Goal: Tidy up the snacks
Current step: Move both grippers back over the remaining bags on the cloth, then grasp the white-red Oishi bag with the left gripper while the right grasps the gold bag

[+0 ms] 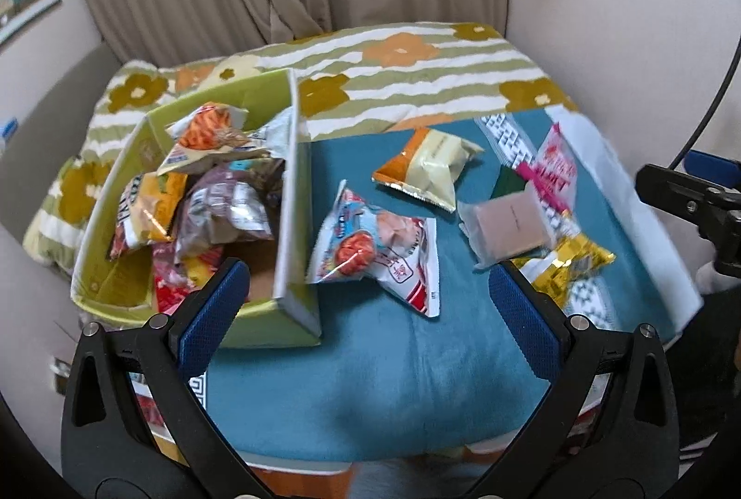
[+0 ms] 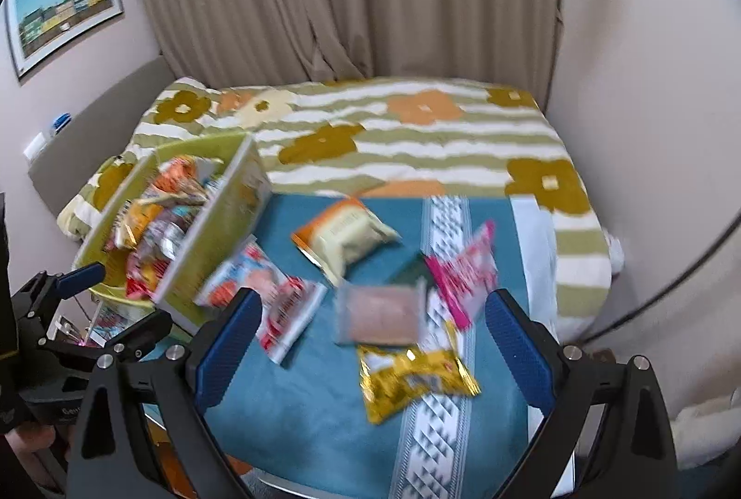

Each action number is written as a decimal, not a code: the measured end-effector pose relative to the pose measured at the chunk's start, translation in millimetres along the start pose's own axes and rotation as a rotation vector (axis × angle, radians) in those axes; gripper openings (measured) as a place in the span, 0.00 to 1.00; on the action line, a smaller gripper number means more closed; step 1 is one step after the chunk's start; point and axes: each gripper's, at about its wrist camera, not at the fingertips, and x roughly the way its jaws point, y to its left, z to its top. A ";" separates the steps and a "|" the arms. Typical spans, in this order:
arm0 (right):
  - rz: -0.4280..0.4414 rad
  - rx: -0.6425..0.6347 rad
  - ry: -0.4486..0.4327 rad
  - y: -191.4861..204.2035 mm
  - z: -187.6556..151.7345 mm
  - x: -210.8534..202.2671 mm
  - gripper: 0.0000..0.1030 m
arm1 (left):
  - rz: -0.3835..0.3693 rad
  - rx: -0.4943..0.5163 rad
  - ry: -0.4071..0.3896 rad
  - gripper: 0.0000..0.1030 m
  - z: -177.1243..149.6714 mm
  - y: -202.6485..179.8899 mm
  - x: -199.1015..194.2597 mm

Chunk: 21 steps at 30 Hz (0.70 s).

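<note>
Currently both my grippers, left and right, gape empty. Right of the box: gold packet, light, crinkly, slippery; pinch its sealed edge.

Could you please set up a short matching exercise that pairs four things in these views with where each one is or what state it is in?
Things:
1. green box
2. orange and cream packet
3. gold packet
4. right gripper

Places or states:
A. open and empty
B. lying on the patterned white stripe of the teal cloth
C. holding a heap of snacks
D. on the teal cloth, just in front of the flowered bedspread

Pairs: 1-C, 2-D, 3-B, 4-A
</note>
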 end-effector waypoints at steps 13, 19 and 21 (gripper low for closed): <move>-0.011 0.254 0.134 -47.9 -46.5 65.6 0.94 | 0.206 0.199 0.115 1.00 6.9 -63.3 116.3; -0.008 0.376 0.190 -56.4 -57.8 92.8 0.94 | 0.203 0.227 0.217 1.00 4.1 -66.2 157.7; -0.008 0.420 0.213 -57.6 -61.3 100.0 0.94 | 0.214 0.235 0.241 1.00 2.5 -65.5 168.2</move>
